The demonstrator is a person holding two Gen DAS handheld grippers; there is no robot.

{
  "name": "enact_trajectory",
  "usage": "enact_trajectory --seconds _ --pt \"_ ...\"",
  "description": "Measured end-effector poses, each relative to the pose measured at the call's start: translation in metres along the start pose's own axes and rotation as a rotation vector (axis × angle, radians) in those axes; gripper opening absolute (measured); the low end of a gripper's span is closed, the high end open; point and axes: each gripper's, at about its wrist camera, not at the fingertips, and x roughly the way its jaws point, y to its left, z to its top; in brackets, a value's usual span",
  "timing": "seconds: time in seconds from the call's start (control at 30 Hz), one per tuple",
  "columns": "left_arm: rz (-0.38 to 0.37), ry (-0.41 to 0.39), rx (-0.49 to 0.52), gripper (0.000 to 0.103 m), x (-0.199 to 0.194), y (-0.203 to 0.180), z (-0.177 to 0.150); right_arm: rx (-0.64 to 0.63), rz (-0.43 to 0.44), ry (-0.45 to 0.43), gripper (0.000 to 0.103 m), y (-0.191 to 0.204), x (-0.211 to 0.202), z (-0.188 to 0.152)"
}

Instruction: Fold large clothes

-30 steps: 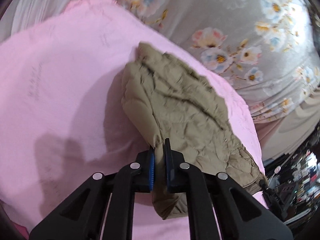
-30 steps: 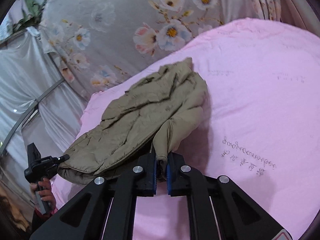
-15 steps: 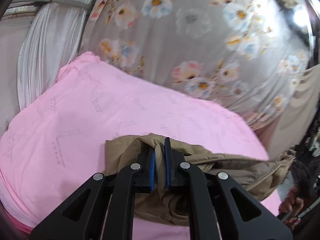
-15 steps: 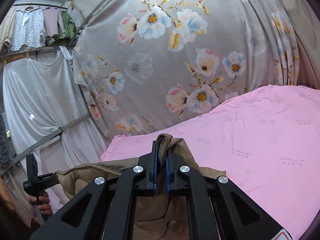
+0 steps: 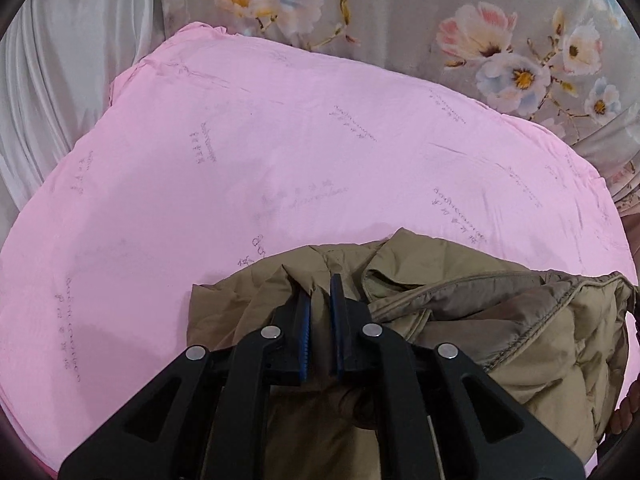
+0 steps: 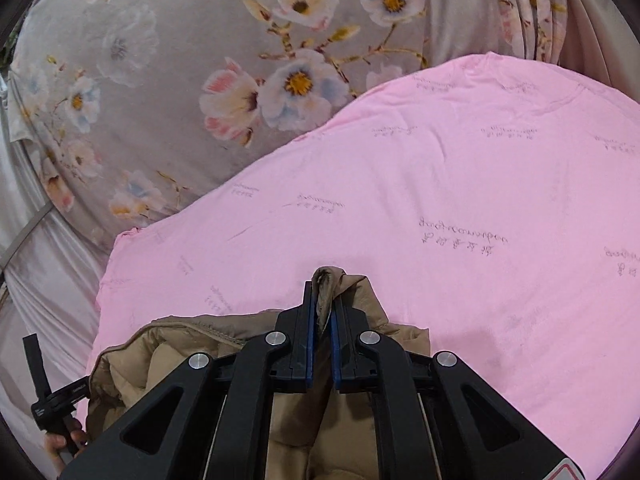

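A khaki quilted jacket (image 5: 500,320) hangs bunched between my two grippers, held up over the near edge of a pink bed sheet (image 5: 280,152). My left gripper (image 5: 320,292) is shut on a fold of the jacket's fabric. My right gripper (image 6: 322,300) is shut on another pinch of the jacket (image 6: 352,296), whose quilted body (image 6: 160,360) sags to the lower left. The jacket's lower part is hidden behind the gripper bodies in both views.
The pink sheet (image 6: 460,208) covers the bed ahead. A grey floral curtain (image 6: 200,60) hangs behind it, also in the left wrist view (image 5: 480,20). White drapes (image 5: 52,60) hang at the left. The left gripper's handle and hand (image 6: 56,412) show at lower left.
Both grippers lifted the jacket off the sheet, then tilted down toward the bed; the jacket went from lying flat to hanging bunched at the near edge. Both stayed shut.
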Motion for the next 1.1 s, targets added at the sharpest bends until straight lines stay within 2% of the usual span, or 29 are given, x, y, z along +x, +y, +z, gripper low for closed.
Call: enact_trajectory --seconds 0.23,0.5,0.6,0.7,0.73,0.77,0.8,0.83,0.87,0.93,0.97,1.03,1.1 --pt "0.039 0.011 0.017 0.011 0.026 -0.009 -0.009 -0.045 -0.095 0.062 0.006 -0.002 0.043 -0.021" --pt "0.030 -0.013 0.009 0.012 0.039 -0.010 -0.019 -0.104 -0.147 0.078 0.007 0.000 0.058 -0.035" --pt "0.023 -0.024 0.006 0.012 0.040 -0.008 -0.021 -0.112 -0.154 0.089 0.008 0.000 0.061 -0.037" --pt "-0.003 -0.030 -0.008 0.013 0.037 -0.004 -0.021 -0.084 -0.121 0.089 0.011 -0.006 0.059 -0.035" --pt "-0.017 -0.031 -0.016 0.015 0.031 -0.001 -0.020 -0.065 -0.101 0.088 0.014 -0.009 0.055 -0.033" --pt "-0.033 -0.035 -0.023 0.020 0.025 0.003 -0.019 -0.042 -0.083 0.086 0.021 -0.011 0.050 -0.029" --pt "-0.048 -0.040 -0.028 0.024 0.018 0.007 -0.018 -0.014 -0.065 0.075 0.035 -0.015 0.040 -0.026" --pt "-0.049 -0.053 -0.034 0.036 0.006 0.012 -0.017 0.011 -0.047 0.053 0.042 -0.019 0.027 -0.022" --pt "-0.037 -0.072 -0.039 0.061 -0.005 0.017 -0.015 0.025 -0.035 0.033 0.049 -0.021 0.015 -0.018" --pt "-0.005 -0.144 -0.047 0.082 -0.033 0.028 -0.013 0.028 -0.006 -0.008 0.049 -0.023 -0.013 -0.011" --pt "0.009 -0.178 -0.034 0.082 -0.049 0.031 -0.012 0.020 -0.006 -0.025 0.049 -0.022 -0.025 -0.009" --pt "0.037 -0.194 -0.010 0.080 -0.067 0.030 -0.007 -0.025 -0.013 -0.061 0.048 -0.013 -0.047 -0.007" --pt "0.005 -0.204 0.019 0.075 -0.082 0.016 -0.004 -0.081 0.003 -0.055 0.035 0.007 -0.056 -0.010"
